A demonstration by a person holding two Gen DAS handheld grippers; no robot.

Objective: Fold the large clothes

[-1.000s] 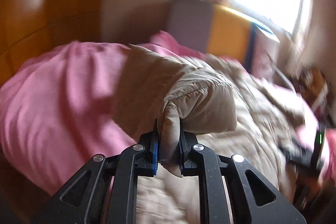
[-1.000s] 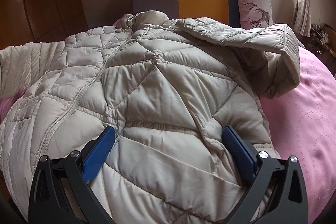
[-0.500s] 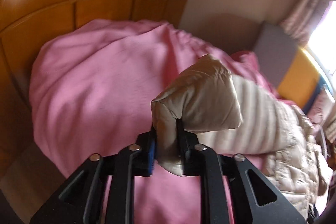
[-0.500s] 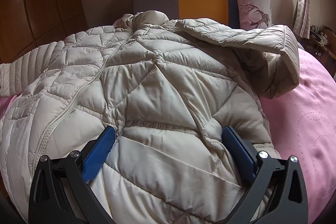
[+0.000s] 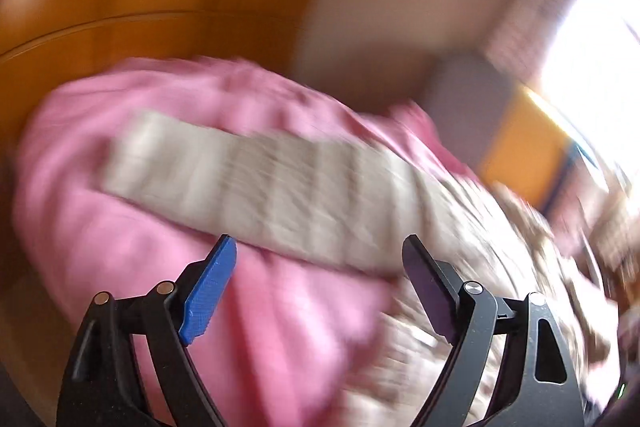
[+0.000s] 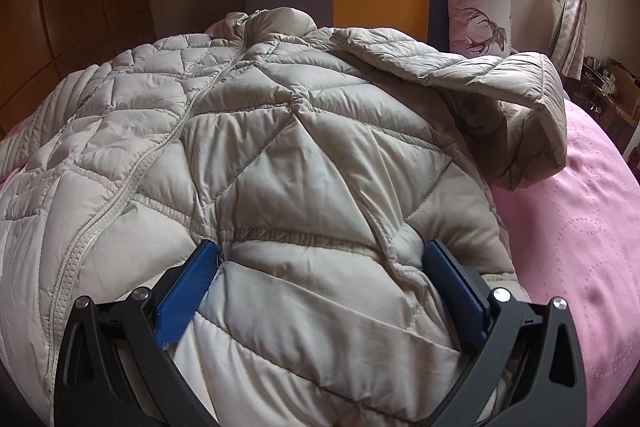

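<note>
Jacket lies spread on the pink bed, its sleeve stretched crosswise just beyond the left gripper, fingers opening and empty, while the right gripper straddles the hem, fingers wide.

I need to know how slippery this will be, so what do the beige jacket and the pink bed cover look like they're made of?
The jacket looks like a thin synthetic shell over puffy filling: quilted stitch lines, soft sheen, fine wrinkles. Probably down or polyester fill; that cannot be told. The bed cover looks like smooth, slightly satiny woven fabric with a stitched dotted pattern.
</note>
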